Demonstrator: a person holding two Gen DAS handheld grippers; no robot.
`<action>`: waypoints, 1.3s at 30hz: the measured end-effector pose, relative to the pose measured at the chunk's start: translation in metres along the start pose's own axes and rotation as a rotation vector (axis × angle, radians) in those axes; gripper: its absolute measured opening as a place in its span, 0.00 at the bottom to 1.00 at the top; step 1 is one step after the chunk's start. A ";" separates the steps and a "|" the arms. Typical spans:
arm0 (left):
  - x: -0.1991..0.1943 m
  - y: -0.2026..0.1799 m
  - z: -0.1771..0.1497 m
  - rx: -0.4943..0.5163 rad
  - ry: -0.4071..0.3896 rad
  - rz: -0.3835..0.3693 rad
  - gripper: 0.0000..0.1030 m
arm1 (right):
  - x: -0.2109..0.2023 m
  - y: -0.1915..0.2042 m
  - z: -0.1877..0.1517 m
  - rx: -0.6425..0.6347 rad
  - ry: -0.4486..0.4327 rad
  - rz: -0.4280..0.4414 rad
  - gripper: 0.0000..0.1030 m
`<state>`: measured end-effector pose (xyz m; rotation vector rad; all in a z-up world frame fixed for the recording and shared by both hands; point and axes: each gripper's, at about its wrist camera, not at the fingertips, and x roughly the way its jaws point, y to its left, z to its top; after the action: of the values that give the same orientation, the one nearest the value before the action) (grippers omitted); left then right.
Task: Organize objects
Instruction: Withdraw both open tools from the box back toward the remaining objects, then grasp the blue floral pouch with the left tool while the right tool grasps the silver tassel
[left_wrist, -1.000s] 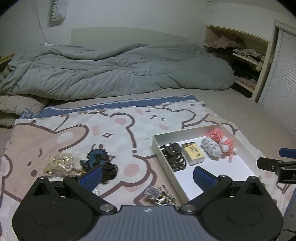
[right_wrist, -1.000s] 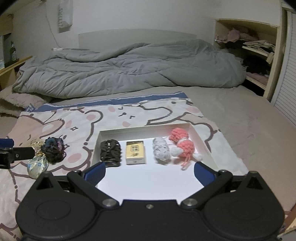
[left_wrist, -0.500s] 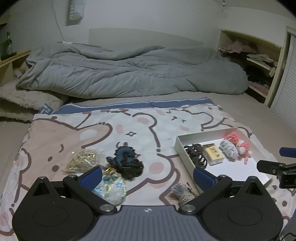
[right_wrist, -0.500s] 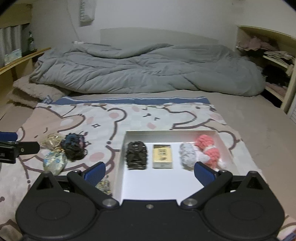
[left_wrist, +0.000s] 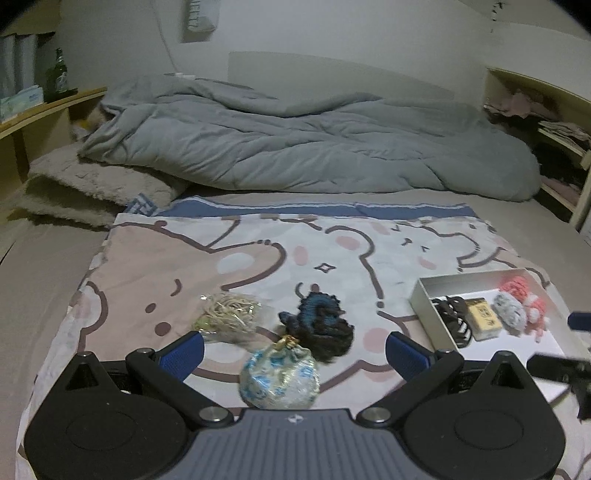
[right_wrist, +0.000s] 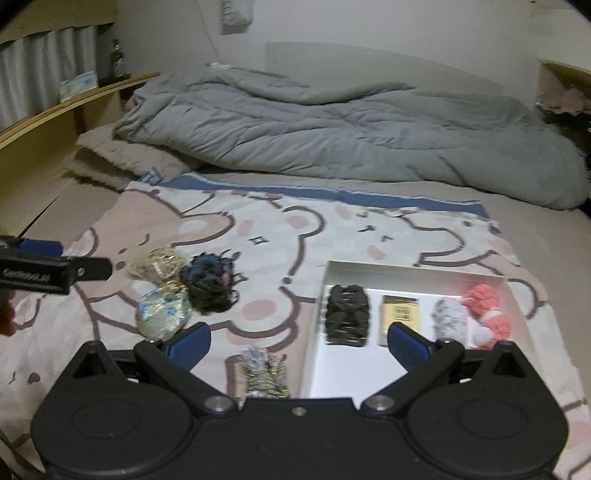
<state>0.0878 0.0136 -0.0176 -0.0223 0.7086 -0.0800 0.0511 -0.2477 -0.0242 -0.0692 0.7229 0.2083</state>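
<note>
Left wrist view: left claw (left_wrist: 294, 350) spread wide, nothing held, hovering low over the loose items on the bear-print blanket (left_wrist: 155, 266) on the bed. Directly between its fingers sits the blue-and-white pouch (left_wrist: 279, 376), gold tied top pointing away from the camera toward the dark blue crochet toy (left_wrist: 319, 325), which touches it. Gold-thread bundle (left_wrist: 227, 317) lies just left of the toy. White tray (left_wrist: 421, 295) is off to the right, holding a black clip (left_wrist: 452, 321), yellow box (left_wrist: 484, 319), grey yarn ball (left_wrist: 509, 314) and pink crochet toy (left_wrist: 524, 295) in a row along the far side; near half of the tray looks free.

Right wrist view: right claw (right_wrist: 297, 341) also wide and empty, above the tray's left edge, with a silver tinsel piece (right_wrist: 264, 369) on the blanket right under it, long axis running roughly toward and away from the camera.

Likely step: left claw picks up the pouch. Pouch is roundish, no clear long axis, so grip across the belly, not the tied neck. Drop straight down, keep the far finger clear of the crochet toy so it does not drag along. Soft crinkly skin, close gently. Then carry right to the free tray space, clear of the other claw.
</note>
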 end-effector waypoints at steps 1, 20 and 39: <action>0.002 0.002 0.001 -0.005 -0.003 0.004 1.00 | 0.004 0.002 0.000 -0.006 0.008 0.015 1.00; 0.068 0.013 -0.001 0.110 0.083 -0.061 1.00 | 0.094 0.012 -0.013 -0.063 0.250 0.139 0.56; 0.153 0.012 -0.024 0.155 0.314 -0.046 1.00 | 0.151 0.038 -0.027 -0.182 0.445 0.089 0.53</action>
<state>0.1882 0.0129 -0.1359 0.1252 1.0141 -0.1852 0.1355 -0.1898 -0.1440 -0.2626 1.1507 0.3499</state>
